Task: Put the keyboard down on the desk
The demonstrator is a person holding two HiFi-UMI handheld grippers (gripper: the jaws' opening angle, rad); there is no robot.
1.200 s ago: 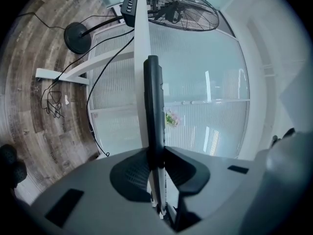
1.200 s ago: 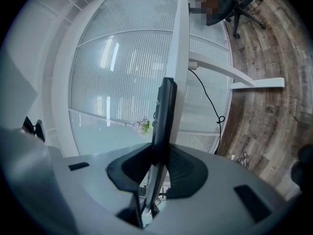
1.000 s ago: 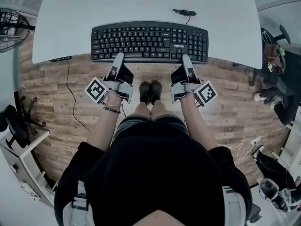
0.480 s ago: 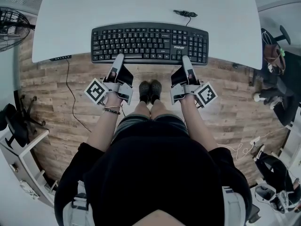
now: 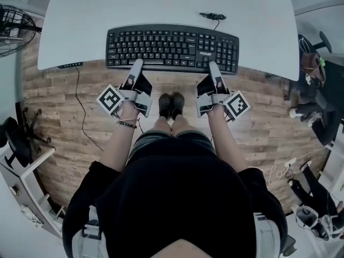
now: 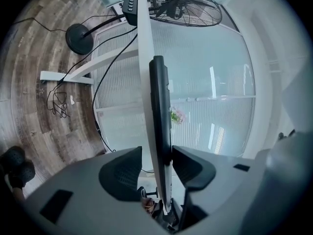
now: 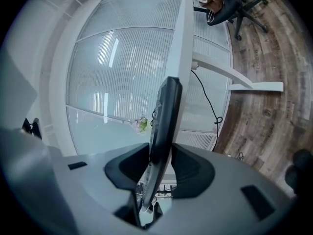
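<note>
The black keyboard (image 5: 172, 48) lies flat on the white desk (image 5: 161, 4), along its front edge. My left gripper (image 5: 138, 64) straddles the keyboard's front edge left of the middle, and my right gripper (image 5: 213, 66) does the same near the right end. In the left gripper view the keyboard (image 6: 159, 106) and the desk edge (image 6: 143, 58) run edge-on between the jaws of the left gripper (image 6: 156, 163), which are opening, with a thin gap at the lower pad. In the right gripper view the keyboard (image 7: 164, 116) stands between the opening jaws of the right gripper (image 7: 160, 163).
A small black cable end (image 5: 212, 15) lies on the desk behind the keyboard. A floor fan (image 5: 11, 28) stands at the left and an office chair (image 5: 314, 63) at the right. A cable (image 5: 80, 106) trails over the wooden floor. The person's feet (image 5: 171, 104) are under the desk edge.
The keyboard and both grippers stay at the desk's front edge. They have shifted only a trace to the right in the head view.
</note>
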